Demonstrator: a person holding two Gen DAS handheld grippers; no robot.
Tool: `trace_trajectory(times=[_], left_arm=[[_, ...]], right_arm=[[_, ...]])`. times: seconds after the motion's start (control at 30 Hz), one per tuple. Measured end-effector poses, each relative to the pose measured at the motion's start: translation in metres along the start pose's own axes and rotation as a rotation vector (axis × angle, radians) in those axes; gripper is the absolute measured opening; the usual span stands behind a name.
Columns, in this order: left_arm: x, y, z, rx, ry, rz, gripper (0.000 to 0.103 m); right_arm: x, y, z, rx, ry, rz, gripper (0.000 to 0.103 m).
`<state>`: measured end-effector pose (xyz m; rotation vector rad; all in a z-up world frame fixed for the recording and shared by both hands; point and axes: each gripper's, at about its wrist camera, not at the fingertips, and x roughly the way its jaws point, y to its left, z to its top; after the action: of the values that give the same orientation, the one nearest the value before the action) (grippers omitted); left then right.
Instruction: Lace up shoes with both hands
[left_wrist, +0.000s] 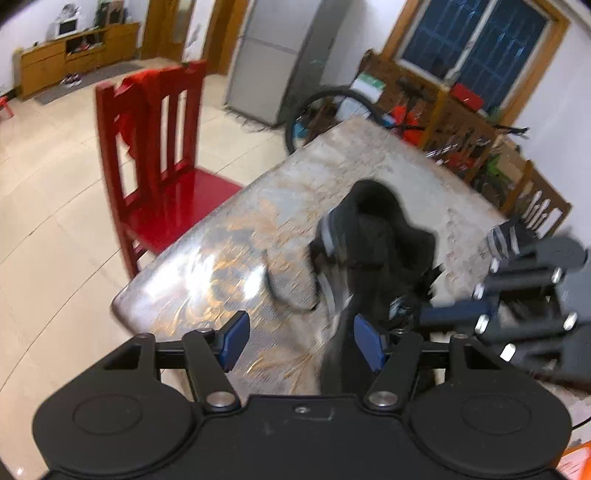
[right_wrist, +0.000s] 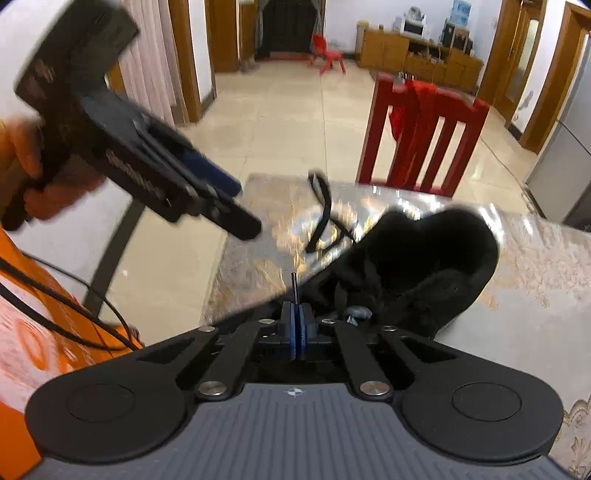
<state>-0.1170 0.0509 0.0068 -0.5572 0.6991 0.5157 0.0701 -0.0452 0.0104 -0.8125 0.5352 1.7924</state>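
Observation:
A black shoe (left_wrist: 373, 236) lies on the patterned table (left_wrist: 229, 258), its opening facing away from me. My left gripper (left_wrist: 301, 339) is open, hovering over the table; its right pad (left_wrist: 369, 341) is close beside the shoe's near end, and nothing is gripped. From the right, my right gripper (left_wrist: 423, 316) reaches in to the shoe's lacing area. In the right wrist view that gripper (right_wrist: 297, 328) is shut on the black lace, whose stiff tip (right_wrist: 294, 286) sticks up above the pads. The shoe (right_wrist: 424, 266) sits just right of it. A loose lace loop (right_wrist: 321, 210) lies on the table beyond. A hand holds the left gripper (right_wrist: 240, 206) at upper left.
A red chair (left_wrist: 159, 155) stands at the table's far left edge. Behind the table there are a bicycle wheel (left_wrist: 325, 110), a grey fridge (left_wrist: 280, 59) and cluttered wooden racks (left_wrist: 461, 136). An orange sleeve and black cables (right_wrist: 55, 295) are at the lower left of the right wrist view.

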Motion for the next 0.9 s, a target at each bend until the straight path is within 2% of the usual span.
trace_trajectory(times=[0.07, 0.13, 0.2, 0.27, 0.43, 0.5, 0.57, 0.9], left_arm=[[0.004, -0.011, 0.009, 0.040, -0.028, -0.023, 0.060], [0.009, -0.022, 0.017, 0.080, -0.049, -0.041, 0.060], [0.018, -0.033, 0.023, 0.106, -0.058, -0.053, 0.060], [0.029, -0.042, 0.024, 0.133, -0.053, -0.048, 0.059], [0.043, -0.048, 0.023, 0.133, -0.059, 0.041, 0.052], [0.043, -0.045, 0.024, 0.113, -0.055, 0.045, 0.051], [0.041, -0.045, 0.022, 0.100, -0.056, 0.047, 0.046], [0.037, -0.046, 0.024, 0.082, -0.055, 0.072, 0.046]], right_arm=[[-0.021, -0.008, 0.014, 0.010, -0.094, -0.037, 0.003], [-0.032, -0.015, 0.026, -0.066, -0.144, -0.124, 0.003], [-0.028, -0.020, 0.030, -0.186, -0.125, -0.190, 0.003], [-0.018, -0.023, 0.030, -0.298, -0.081, -0.215, 0.003], [0.003, -0.023, 0.026, -0.470, 0.003, -0.165, 0.003], [0.008, -0.021, 0.024, -0.502, 0.019, -0.138, 0.003], [0.013, -0.019, 0.021, -0.537, 0.033, -0.111, 0.004], [0.020, -0.022, 0.019, -0.545, 0.033, -0.068, 0.004]])
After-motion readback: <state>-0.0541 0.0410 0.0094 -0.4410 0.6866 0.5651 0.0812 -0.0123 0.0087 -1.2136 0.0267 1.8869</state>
